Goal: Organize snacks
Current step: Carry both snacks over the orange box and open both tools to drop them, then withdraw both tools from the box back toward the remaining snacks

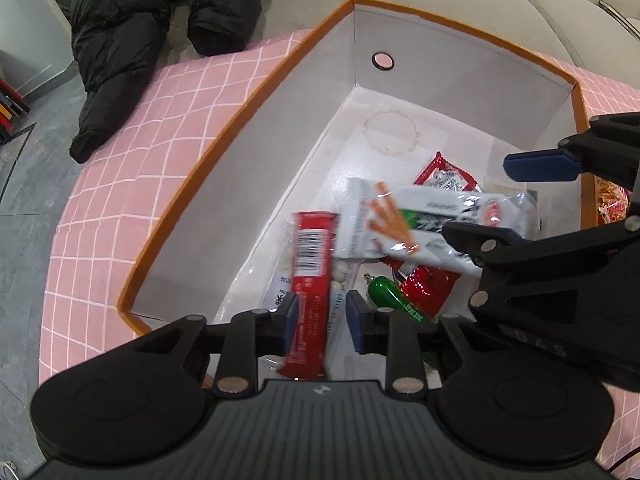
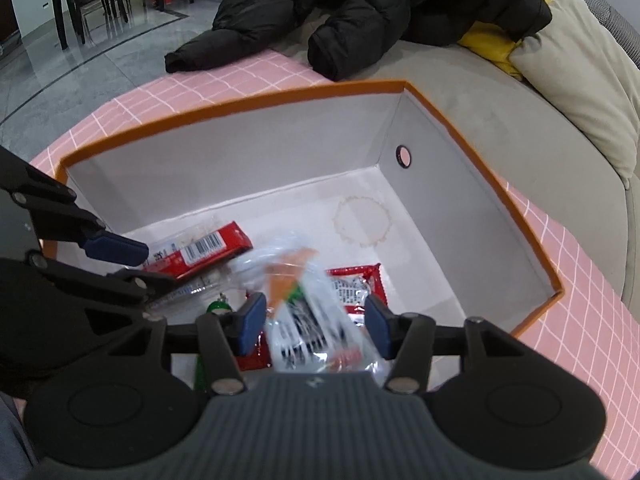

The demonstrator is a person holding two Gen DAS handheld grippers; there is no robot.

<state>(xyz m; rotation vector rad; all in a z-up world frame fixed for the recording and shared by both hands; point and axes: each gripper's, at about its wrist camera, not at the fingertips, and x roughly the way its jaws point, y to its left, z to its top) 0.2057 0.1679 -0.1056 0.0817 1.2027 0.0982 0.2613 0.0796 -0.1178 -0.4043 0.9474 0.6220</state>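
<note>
An orange-rimmed box (image 1: 224, 136) with white inside walls holds several snack packets. My left gripper (image 1: 322, 320) is open above the box's near end, with a long red packet (image 1: 310, 272) lying loose between its pads. My right gripper (image 2: 314, 322) is open, with a white and clear packet (image 2: 308, 312) blurred between its pads, not pinched. That packet also shows in the left wrist view (image 1: 420, 216). A red sachet (image 2: 354, 286) and a green item (image 1: 386, 294) lie on the box floor. The box also shows in the right wrist view (image 2: 256, 98).
The box sits on a pink checked cloth (image 1: 132, 168). A black puffer jacket (image 2: 360, 4) lies on a beige sofa (image 2: 500, 120) behind it, with cushions (image 2: 580, 60). An orange-red snack bag (image 1: 610, 204) lies outside the box on the right. Grey tiled floor (image 1: 24, 220) is at the left.
</note>
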